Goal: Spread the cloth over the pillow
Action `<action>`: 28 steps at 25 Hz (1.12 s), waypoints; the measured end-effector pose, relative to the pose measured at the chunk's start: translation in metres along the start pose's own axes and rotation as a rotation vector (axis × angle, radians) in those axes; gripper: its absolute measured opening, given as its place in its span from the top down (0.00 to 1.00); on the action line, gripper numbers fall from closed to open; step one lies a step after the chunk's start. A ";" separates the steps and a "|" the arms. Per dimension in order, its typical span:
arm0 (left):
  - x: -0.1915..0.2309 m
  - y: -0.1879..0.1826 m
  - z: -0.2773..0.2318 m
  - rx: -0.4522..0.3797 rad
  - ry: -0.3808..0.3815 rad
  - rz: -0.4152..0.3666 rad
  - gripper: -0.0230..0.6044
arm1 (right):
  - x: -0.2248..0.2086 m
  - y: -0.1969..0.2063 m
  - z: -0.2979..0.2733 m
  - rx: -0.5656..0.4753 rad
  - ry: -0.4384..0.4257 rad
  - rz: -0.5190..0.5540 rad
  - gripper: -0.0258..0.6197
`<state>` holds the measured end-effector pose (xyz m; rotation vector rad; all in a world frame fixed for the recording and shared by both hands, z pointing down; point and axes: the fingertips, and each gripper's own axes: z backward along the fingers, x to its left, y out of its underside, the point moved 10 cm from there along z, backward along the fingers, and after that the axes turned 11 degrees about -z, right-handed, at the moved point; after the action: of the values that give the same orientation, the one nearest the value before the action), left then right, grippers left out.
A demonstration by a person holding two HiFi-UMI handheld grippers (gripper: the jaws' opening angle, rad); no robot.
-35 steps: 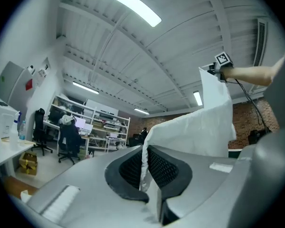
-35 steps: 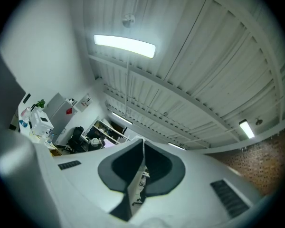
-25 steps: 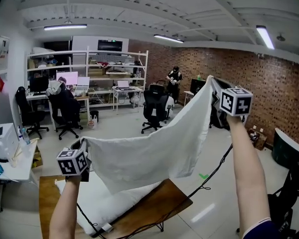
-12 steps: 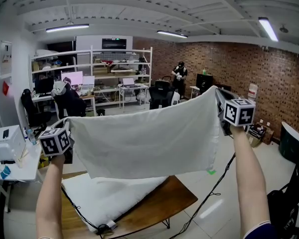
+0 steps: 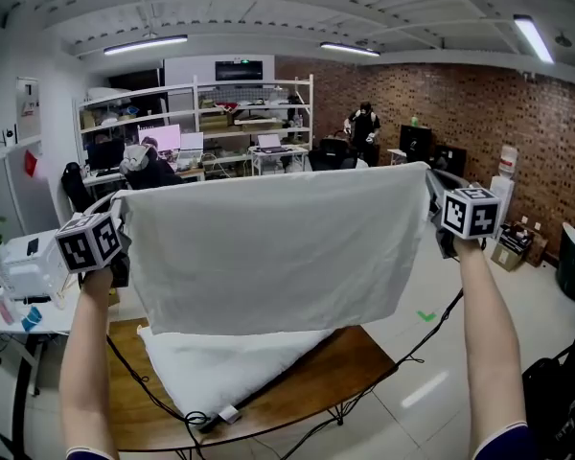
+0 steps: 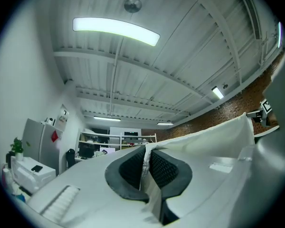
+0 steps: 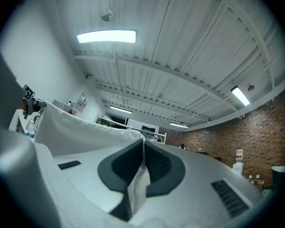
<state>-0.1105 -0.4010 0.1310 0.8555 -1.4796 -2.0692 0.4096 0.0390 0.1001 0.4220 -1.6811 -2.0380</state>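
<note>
Since a second ago the cloth (image 5: 268,247) has levelled out. It then hung on a slant, with its left corner low and its right corner high. The left gripper (image 6: 146,165) has risen and the right gripper (image 7: 143,163) has come down, so the top edge now runs almost straight between them and the fabric hangs as a flat white sheet.

Each gripper is clamped on an upper corner of the cloth. In the left gripper view the dark pads are pressed together with a thin fold of white fabric pinched between them. In the right gripper view the pads likewise close on a fold that trails down out of the jaws.

Below the cloth's lower edge, the head view shows the white pillow (image 5: 220,367) lying on the wooden desk (image 5: 335,372), with a black cable (image 5: 163,405) across the near part of the desk (neither gripper view shows any of this, as both look upward at the ceiling and its strip lights). The cloth hangs above the pillow and does not touch it. The right gripper view follows the taut top edge away to the left gripper's marker cube (image 7: 27,91). Beyond are shelving (image 5: 240,113), seated and standing people, and a brick wall (image 5: 460,113).
</note>
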 end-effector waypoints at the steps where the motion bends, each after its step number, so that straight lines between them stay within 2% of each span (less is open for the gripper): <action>1: 0.002 -0.002 0.004 -0.006 -0.006 -0.001 0.96 | 0.002 0.003 -0.003 0.005 -0.003 -0.008 0.93; 12: 0.003 -0.003 0.041 0.065 -0.068 -0.031 0.96 | 0.006 0.021 -0.023 0.040 -0.078 -0.036 0.93; 20: -0.015 0.002 0.066 0.147 -0.165 -0.037 0.96 | -0.004 0.040 -0.045 0.053 -0.158 -0.067 0.93; 28: 0.003 0.003 0.083 0.179 -0.229 -0.069 0.96 | 0.023 0.059 -0.092 0.062 -0.231 -0.073 0.93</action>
<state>-0.1712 -0.3484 0.1523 0.7639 -1.8020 -2.1690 0.4459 -0.0588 0.1398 0.2803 -1.8933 -2.1606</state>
